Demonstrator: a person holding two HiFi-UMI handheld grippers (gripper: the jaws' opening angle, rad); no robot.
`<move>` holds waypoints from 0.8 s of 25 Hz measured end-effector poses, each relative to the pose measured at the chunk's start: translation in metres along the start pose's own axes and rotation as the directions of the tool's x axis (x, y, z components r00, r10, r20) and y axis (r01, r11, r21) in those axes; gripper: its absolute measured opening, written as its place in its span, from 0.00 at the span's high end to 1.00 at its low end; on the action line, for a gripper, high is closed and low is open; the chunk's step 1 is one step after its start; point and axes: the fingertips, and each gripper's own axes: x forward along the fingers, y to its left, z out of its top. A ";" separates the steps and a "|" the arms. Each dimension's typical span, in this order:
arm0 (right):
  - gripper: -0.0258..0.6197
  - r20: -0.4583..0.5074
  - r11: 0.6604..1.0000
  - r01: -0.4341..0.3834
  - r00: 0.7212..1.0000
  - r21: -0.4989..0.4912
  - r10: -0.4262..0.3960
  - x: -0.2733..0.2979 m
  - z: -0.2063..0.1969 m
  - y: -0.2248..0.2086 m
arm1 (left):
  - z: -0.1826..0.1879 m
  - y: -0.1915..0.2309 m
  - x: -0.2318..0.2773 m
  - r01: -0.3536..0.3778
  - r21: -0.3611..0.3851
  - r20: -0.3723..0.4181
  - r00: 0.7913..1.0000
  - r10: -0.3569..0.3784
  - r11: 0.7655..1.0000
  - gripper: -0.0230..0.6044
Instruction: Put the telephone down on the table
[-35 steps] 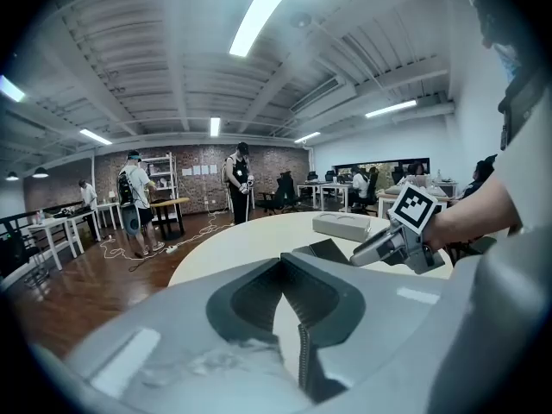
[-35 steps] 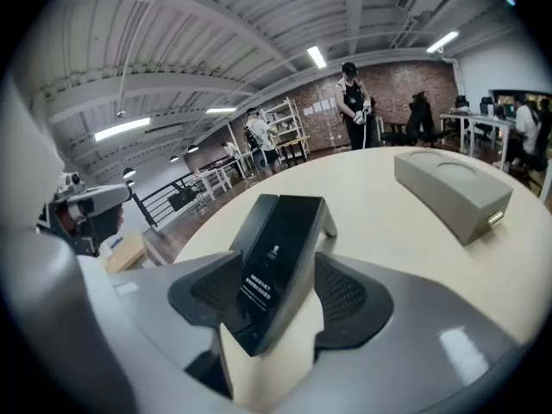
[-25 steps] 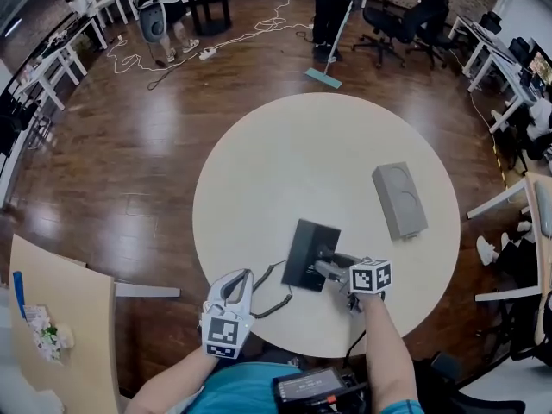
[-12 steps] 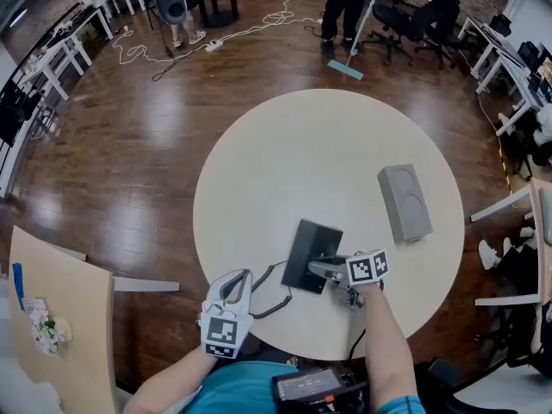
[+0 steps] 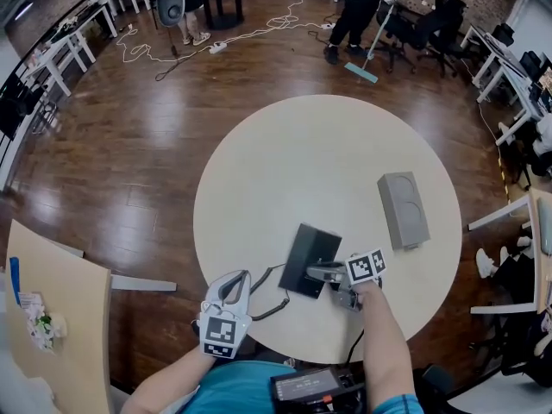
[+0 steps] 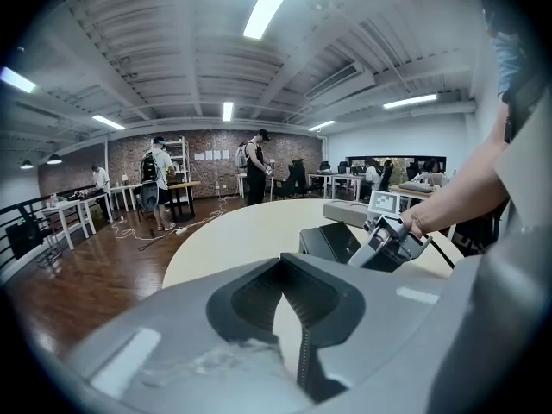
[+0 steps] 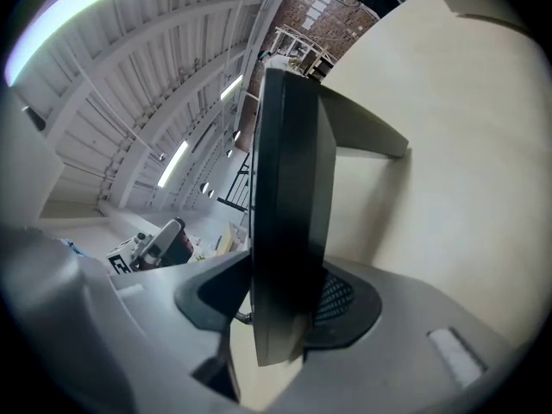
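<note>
A black flat telephone lies near the front of the round table, and a coiled cord runs from it toward the near edge. My right gripper reaches in from the right. Its jaws have just been closing, with the telephone's edge between them and a pad against each face. My left gripper hovers at the table's near edge, left of the telephone. In the left gripper view its jaws meet at the tips with nothing between them, and the telephone and right gripper lie ahead.
A grey box lies on the table's right side. A wooden desk corner stands at the lower left. Across the wooden floor, a person with a mop works near chairs and desks, with cables trailing.
The right gripper has turned a little and shifted slightly left against the telephone's edge. The left gripper has stayed put. The person with the mop has moved to the right.
</note>
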 end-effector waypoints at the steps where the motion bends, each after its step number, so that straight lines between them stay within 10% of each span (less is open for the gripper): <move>1: 0.68 0.008 1.000 -0.020 1.000 0.000 0.020 0.000 -0.001 0.002 | -0.002 0.002 -0.001 -0.005 -0.004 -0.001 1.000 0.005 1.000 0.94; 20: 0.73 0.322 0.953 -0.302 0.899 -0.031 0.296 -0.018 0.027 0.079 | 0.007 0.026 -0.022 -0.054 -0.056 0.046 0.997 0.057 0.997 0.94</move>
